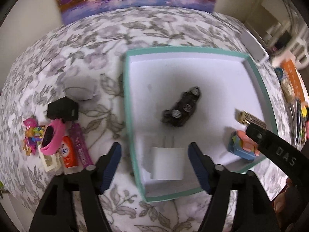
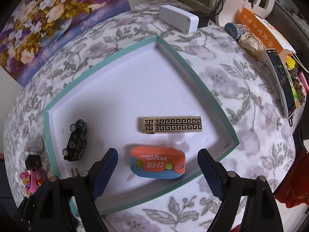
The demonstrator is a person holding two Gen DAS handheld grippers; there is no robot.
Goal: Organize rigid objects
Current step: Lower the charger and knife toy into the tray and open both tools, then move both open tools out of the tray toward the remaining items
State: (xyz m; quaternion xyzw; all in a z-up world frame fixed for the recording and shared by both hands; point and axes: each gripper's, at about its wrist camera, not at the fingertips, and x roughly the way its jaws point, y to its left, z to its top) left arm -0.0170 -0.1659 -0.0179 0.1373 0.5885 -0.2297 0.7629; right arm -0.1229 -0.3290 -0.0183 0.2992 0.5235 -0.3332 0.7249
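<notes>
While the left gripper (image 1: 154, 166) hangs over the near edge of a shallow teal-rimmed box (image 1: 256, 81), its blue-padded jaws stand well apart with nothing pressed between them; a white plug adapter (image 1: 167, 163), prongs pointing away from the camera, lies on the box floor below the gap, clear of both pads. Farther in, a black toy car (image 1: 181, 108) rests on its side with silver wheels showing, and at the right a gold patterned lighter (image 1: 249, 118) and an orange-and-blue toy knife (image 1: 242, 145) are partly hidden by the other gripper's black arm. Left of the box, on the floral cloth (image 1: 77, 44), sit a black cube (image 1: 62, 110), a pink band (image 1: 52, 137), an orange tube (image 1: 67, 152) and a purple tube (image 1: 80, 147) close together. From the right wrist, the right gripper (image 2: 158, 171) is likewise spread wide and holds nothing; the toy knife (image 2: 157, 163), printed with "CARROT KNIFE", lies flat in the box (image 2: 195, 73) between the pads without touching either. Just beyond it lies the lighter (image 2: 171, 124), black key-pattern on gold, lengthwise across the white floor. The car (image 2: 75, 140) lies near the box's left wall.
</notes>
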